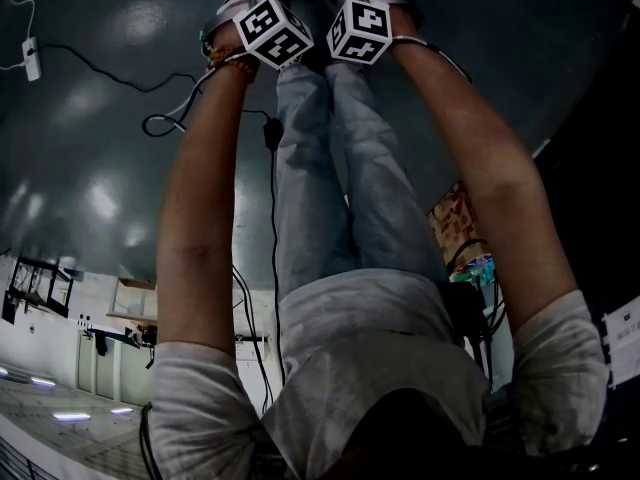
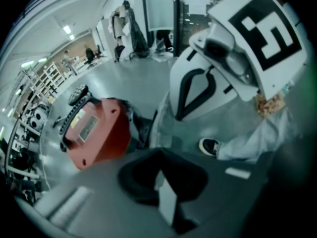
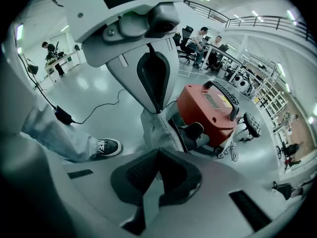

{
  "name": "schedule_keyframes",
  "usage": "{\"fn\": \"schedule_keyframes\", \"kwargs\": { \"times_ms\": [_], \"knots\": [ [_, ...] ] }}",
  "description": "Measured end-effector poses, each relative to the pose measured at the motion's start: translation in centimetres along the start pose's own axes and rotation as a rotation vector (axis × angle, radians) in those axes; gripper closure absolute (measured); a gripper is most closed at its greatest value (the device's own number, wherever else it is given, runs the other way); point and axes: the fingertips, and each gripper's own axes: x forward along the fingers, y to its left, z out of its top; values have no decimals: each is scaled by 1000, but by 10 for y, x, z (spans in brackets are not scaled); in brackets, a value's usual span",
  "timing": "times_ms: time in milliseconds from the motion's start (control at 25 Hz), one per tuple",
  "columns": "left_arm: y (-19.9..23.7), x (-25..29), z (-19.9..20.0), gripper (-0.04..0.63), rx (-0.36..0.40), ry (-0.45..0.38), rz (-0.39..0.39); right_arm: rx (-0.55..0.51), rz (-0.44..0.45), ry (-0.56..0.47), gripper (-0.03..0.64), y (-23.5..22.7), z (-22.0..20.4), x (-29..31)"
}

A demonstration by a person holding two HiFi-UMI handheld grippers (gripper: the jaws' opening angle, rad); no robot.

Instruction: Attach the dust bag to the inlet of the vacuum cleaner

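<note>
Left hand-held gripper [image 2: 167,202] and right hand-held gripper [image 3: 150,202] each pinch a pale edge of the grey cloth bag [image 3: 157,128], mid-frame by the red vac [image 3: 208,105]. I judge it light, floppy; I'd grip nr its dark collar [image 3: 179,133]. Can't tell if seated.

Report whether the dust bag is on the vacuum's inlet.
Cannot tell. The dust bag hangs right beside the red vacuum cleaner's black inlet, but whether its collar is seated there doesn't show.

dust bag [image 3: 156,129], shoe [image 3: 108,147] crowd vacuum [image 3: 208,110]; floor [image 3: 99,89] beyond open
</note>
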Motion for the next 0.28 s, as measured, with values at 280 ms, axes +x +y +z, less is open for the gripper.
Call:
{"fn": "schedule_keyframes", "kwargs": {
  "times_ms": [280],
  "knots": [
    [1, 0, 6, 593, -17, -10, 0, -16, 1, 2, 606, -3, -1, -2]
  ]
}}
